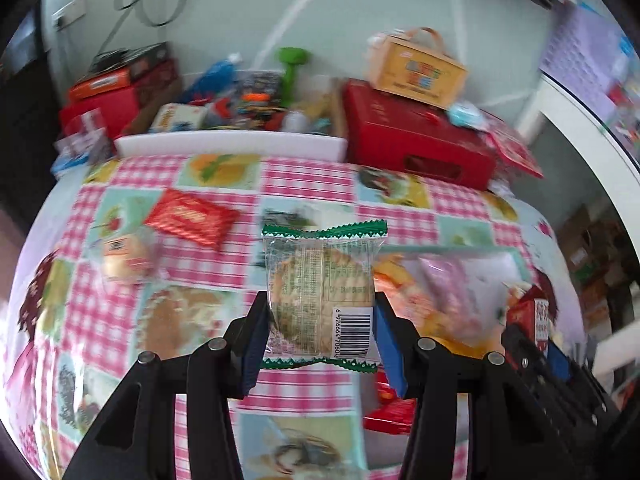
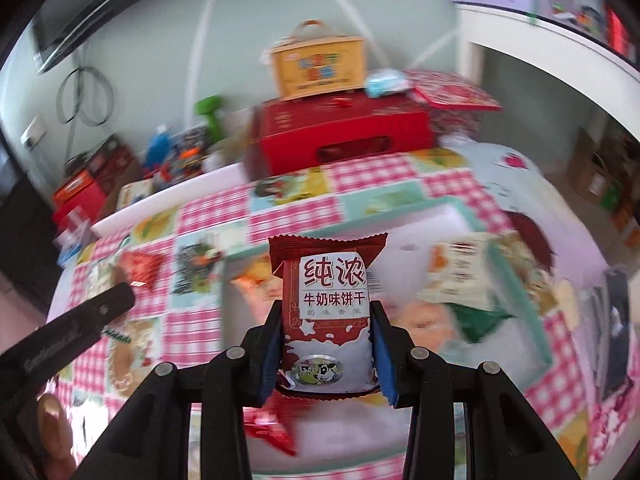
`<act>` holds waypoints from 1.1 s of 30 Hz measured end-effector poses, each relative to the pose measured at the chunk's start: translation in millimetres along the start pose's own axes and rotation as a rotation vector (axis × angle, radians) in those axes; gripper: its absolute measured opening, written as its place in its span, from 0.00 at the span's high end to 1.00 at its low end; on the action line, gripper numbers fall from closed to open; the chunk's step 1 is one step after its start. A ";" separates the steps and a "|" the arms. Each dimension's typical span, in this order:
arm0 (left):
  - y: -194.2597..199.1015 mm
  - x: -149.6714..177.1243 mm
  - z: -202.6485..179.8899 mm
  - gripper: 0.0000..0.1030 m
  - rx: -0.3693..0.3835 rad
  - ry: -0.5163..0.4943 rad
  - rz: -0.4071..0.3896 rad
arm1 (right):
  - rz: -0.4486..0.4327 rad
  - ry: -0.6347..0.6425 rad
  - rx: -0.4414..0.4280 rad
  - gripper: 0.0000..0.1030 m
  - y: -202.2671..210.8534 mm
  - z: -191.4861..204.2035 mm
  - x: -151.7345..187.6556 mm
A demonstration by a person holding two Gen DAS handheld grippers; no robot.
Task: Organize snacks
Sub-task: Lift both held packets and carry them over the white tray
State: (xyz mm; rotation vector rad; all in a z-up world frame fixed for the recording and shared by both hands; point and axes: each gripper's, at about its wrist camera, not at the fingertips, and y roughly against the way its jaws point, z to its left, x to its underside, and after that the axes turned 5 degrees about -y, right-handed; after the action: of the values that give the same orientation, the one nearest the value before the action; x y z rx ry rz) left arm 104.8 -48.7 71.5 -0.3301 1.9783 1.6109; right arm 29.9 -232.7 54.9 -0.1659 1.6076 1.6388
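Crinkly plastic both sides: left gripper (image 1: 320, 320) clamped on cookie packet (image 1: 322, 296), right gripper (image 2: 325, 334) on biscuit packet (image 2: 326, 312). Best carried level, squeezed gently.

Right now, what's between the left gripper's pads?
In the left wrist view, the left gripper holds a clear green-edged biscuit packet between its pads.

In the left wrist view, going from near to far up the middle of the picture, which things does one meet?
Left gripper shut on the clear biscuit packet → checked tablecloth → white tray → wall.
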 end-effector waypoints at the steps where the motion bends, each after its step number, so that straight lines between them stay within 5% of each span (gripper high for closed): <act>1: -0.7 0.9 -11.0 0.50 0.016 -0.024 0.002 | -0.003 -0.021 0.019 0.59 0.3 -11.4 -2.1; 8: -9.0 11.6 -61.9 0.50 0.069 -0.132 0.029 | -0.004 -0.145 0.099 0.59 3.2 -75.5 -7.8; 15: -36.5 19.1 -62.6 0.50 0.037 -0.118 0.081 | 0.022 -0.233 0.128 0.59 -0.9 -116.5 -6.0; 24: -75.2 27.6 -40.7 0.50 -0.022 -0.059 0.149 | 0.128 -0.271 0.169 0.59 -28.6 -134.1 7.3; 33: -87.0 37.5 -62.8 0.50 -0.051 -0.137 0.174 | 0.179 -0.263 0.160 0.59 -42.9 -132.1 13.8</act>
State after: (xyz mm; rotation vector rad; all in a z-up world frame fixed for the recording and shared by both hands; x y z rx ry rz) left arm 102.8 -124.5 -13.2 -0.0648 1.9082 1.7441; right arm -10.2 -349.4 -10.3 0.2723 1.5751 1.5808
